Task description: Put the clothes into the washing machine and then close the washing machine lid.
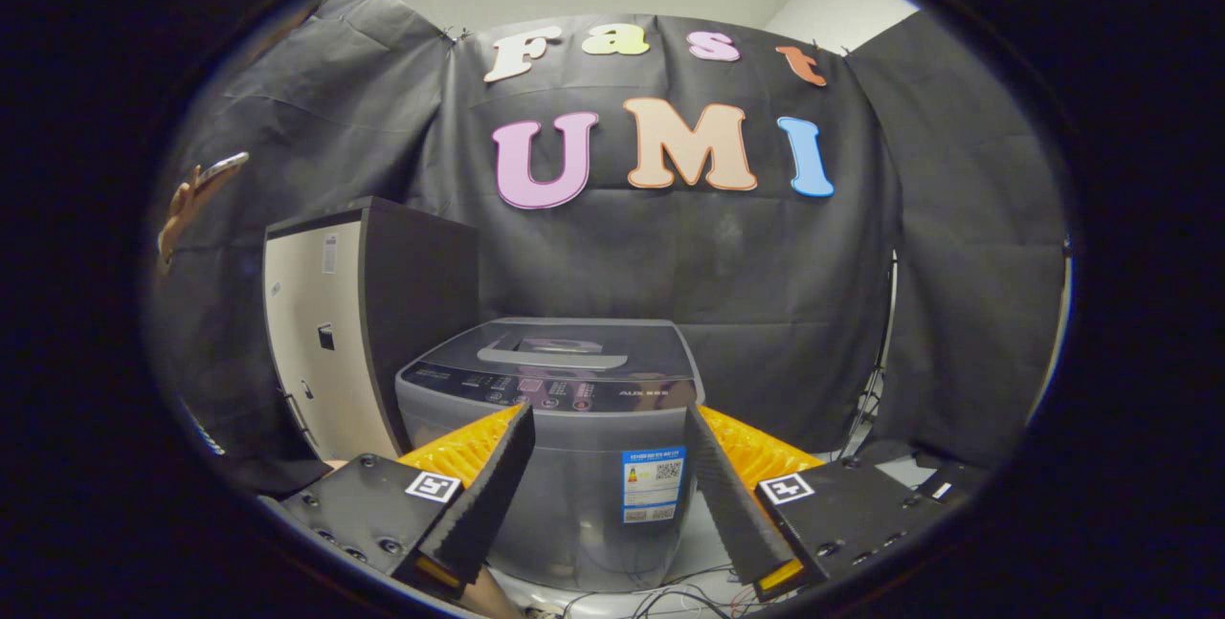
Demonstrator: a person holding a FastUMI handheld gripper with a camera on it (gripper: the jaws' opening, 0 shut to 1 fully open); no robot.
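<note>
Booth's washing machine [550, 428] stands beyond gripper's [608, 423] spread fingers.

washing machine [550, 428] | base cut off | front partly behind fingers [483, 495]

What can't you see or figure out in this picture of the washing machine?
- Inside the washing machine: its lid lies shut on top and hides the drum.
- The buttons on the control panel: too small to tell apart.
- The machine's front corners: hidden behind the open gripper, whose fingers hold nothing.
- The hand beside the cabinet: cut off, so what it holds is unclear.
</note>
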